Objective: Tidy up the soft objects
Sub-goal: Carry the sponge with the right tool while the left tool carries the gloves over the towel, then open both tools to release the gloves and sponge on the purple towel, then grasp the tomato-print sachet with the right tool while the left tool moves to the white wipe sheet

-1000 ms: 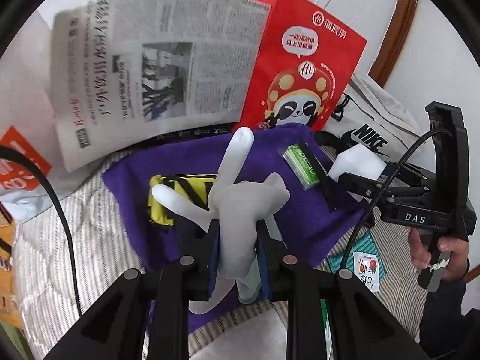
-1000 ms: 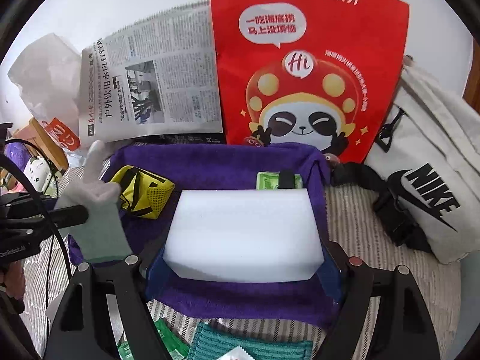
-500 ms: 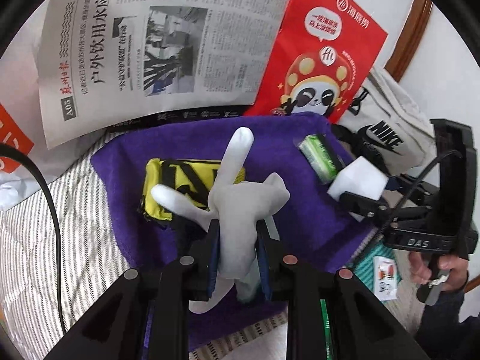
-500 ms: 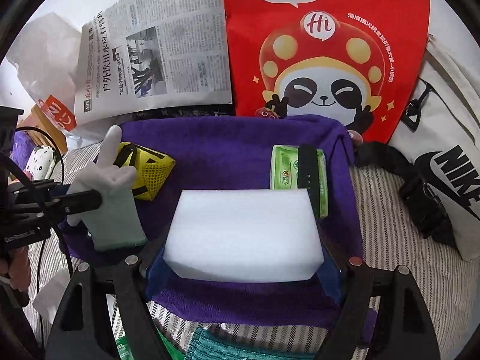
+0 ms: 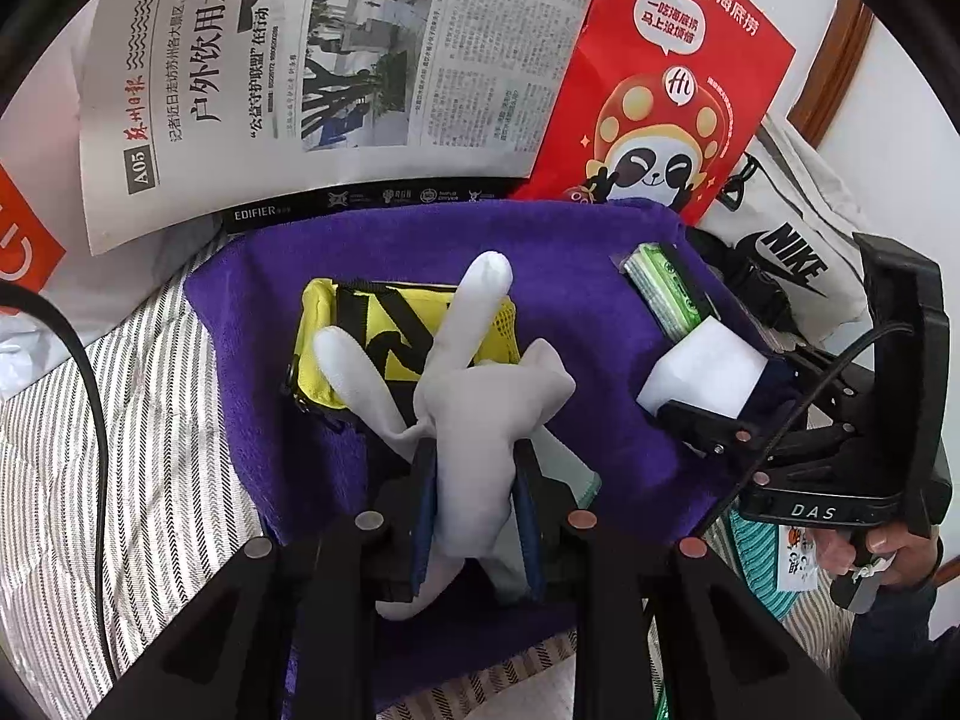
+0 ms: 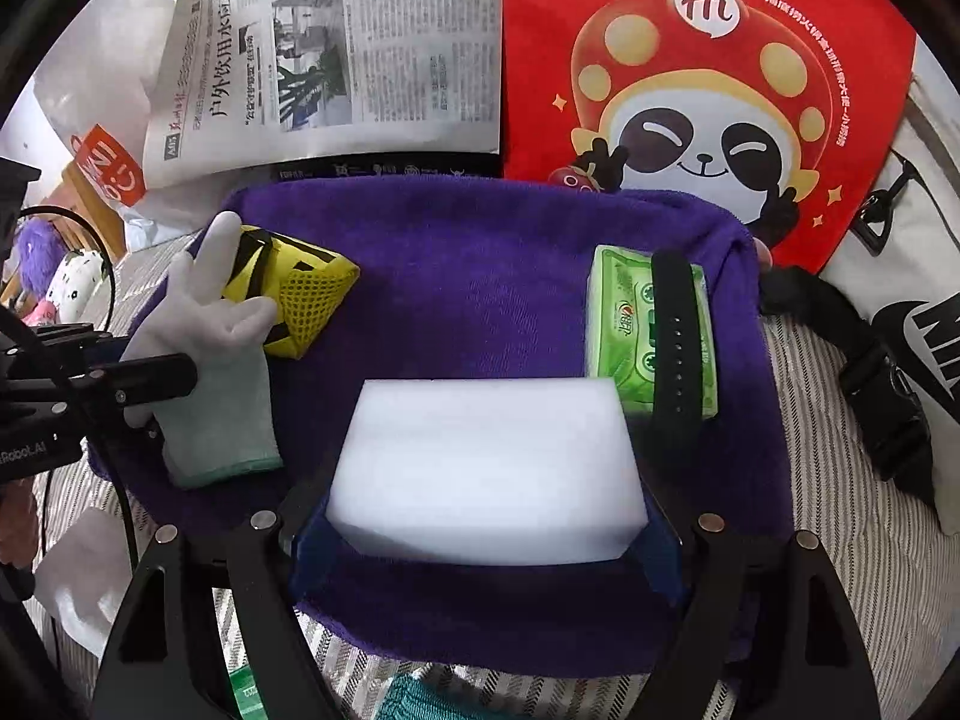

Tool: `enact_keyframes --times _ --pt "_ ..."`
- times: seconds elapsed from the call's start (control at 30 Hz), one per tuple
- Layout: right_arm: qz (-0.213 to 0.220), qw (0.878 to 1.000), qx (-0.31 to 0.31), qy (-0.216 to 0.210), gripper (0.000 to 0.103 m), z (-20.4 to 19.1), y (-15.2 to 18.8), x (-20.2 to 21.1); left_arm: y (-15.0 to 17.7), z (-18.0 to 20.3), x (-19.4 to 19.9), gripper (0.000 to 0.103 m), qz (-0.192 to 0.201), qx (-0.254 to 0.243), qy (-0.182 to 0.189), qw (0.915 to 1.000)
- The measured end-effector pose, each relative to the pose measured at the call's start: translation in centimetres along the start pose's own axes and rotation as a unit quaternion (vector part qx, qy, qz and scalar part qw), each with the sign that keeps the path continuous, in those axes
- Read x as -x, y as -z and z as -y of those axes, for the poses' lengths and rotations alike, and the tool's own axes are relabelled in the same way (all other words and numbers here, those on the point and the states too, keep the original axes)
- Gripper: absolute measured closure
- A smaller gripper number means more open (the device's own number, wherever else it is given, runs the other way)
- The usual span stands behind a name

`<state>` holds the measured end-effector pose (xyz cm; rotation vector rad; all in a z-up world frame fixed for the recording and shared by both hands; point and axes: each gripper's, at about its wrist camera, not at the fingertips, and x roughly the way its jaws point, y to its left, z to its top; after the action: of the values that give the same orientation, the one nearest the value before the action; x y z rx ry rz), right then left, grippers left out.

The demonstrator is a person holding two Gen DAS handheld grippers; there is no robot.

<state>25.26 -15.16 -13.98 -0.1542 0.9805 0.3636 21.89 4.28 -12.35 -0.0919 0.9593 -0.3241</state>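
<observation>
My left gripper (image 5: 477,468) is shut on a white glove (image 5: 474,414), whose fingers stick up over the purple towel (image 5: 558,252). In the right wrist view the same glove (image 6: 210,354) hangs at the towel's left edge. My right gripper (image 6: 486,516) is shut on a white sponge block (image 6: 489,468), held low over the front of the purple towel (image 6: 480,264). On the towel lie a yellow mesh pouch (image 5: 408,324) at the left and a green tissue pack (image 6: 624,324) with a black strap (image 6: 675,336) across it at the right.
A newspaper (image 5: 336,60) and a red panda bag (image 6: 708,90) stand behind the towel. A white Nike bag (image 6: 924,324) with a black buckle strap lies to the right. Striped bedding (image 5: 90,450) surrounds the towel. A teal cloth (image 6: 432,699) and green packets lie at the front.
Both grippers have sunk toward the purple towel with their loads. The glove now hangs over the yellow pouch and the sponge sits closer to the green tissue pack.
</observation>
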Motion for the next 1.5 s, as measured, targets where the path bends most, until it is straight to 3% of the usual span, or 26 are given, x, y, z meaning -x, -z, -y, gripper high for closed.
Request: enact_keyframes --times 0.5,0.8,1.03,1.37,1.5 --pt "-0.034 0.999 0.005 -0.005 0.021 0.2 0.8 -1.4 0.5 0.0 -1.0 0.078 -0.012 0.001 -0.009 0.9999" --pt "-0.042 0.999 0.002 -0.023 0.02 0.0 0.7 -1.4 0.8 0.7 -2.1 0.048 -0.03 -0.004 -0.019 0.9994" --pt "-0.039 0.999 -0.014 -0.033 0.015 0.6 0.6 0.0 1.4 1.7 -1.4 0.046 -0.043 -0.02 -0.037 0.9982" --pt "0.0 1.0 -0.024 -0.004 0.015 0.9 1.5 6.1 2.4 1.1 2.9 0.046 -0.031 -0.002 -0.036 0.9988" --pt "0.011 1.0 -0.024 0.007 0.015 1.3 4.0 9.7 3.2 1.6 4.5 0.046 -0.025 -0.006 -0.041 0.9988"
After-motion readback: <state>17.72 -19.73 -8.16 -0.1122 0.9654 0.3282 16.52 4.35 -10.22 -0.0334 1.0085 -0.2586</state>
